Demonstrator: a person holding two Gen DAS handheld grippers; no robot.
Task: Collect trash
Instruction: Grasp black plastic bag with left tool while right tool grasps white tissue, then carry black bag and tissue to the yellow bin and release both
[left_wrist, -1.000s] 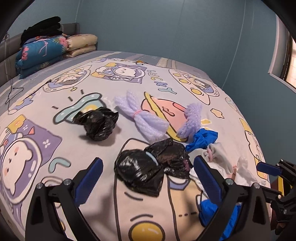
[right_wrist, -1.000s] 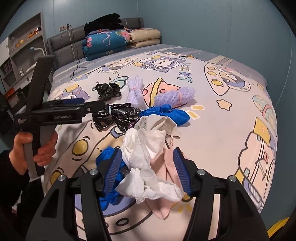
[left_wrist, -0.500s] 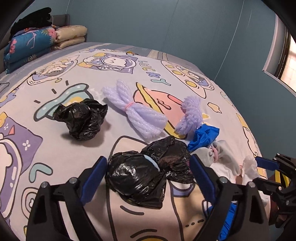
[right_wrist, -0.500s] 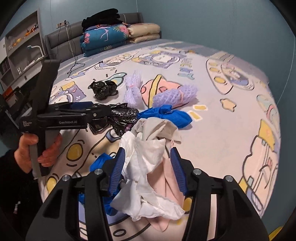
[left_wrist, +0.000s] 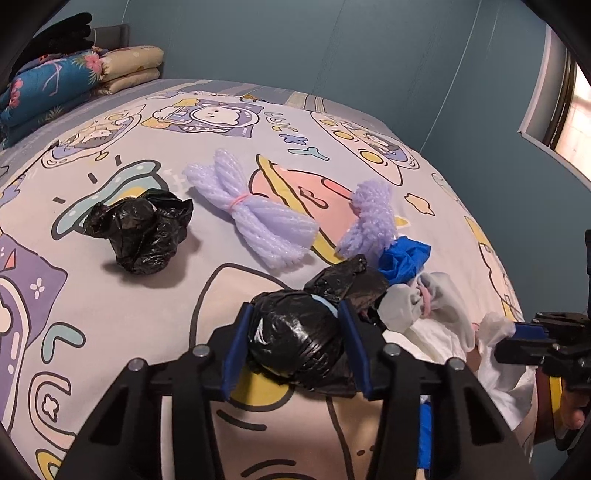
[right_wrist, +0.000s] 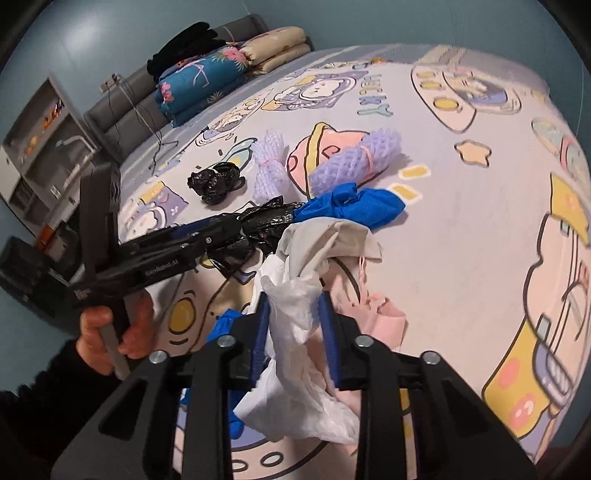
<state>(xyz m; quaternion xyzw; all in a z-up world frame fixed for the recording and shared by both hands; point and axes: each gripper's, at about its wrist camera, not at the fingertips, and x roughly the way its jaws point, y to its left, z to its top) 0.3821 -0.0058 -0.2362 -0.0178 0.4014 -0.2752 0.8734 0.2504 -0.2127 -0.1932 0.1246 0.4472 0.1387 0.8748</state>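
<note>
Trash lies scattered over a bed (left_wrist: 122, 332) with a cartoon astronaut sheet. At six o'clock in the left wrist view, the left tongs (left_wrist: 295, 345) are closing around a crumpled black plastic bag (left_wrist: 295, 332), their blue pads pressing its sides. A second black bag (left_wrist: 140, 230) sits apart at nine o'clock, and two bundles of lilac foam netting (left_wrist: 255, 225), each tied with a pink band, lie toward twelve o'clock. Just past the held bag, at two o'clock, are a blue plastic wad (left_wrist: 404, 260) and a pale cloth (left_wrist: 402, 306). In the right wrist view, the right tongs (right_wrist: 295, 332) are closing on a white crumpled tissue (right_wrist: 295, 306) at six o'clock, the pads touching it on both sides, with a pink face mask (right_wrist: 384, 317) just beside it at four o'clock. A hand (right_wrist: 114, 332) at eight o'clock grips the left tool's handle. Folded quilts (right_wrist: 207, 81) are stacked at eleven o'clock by the headboard.
</note>
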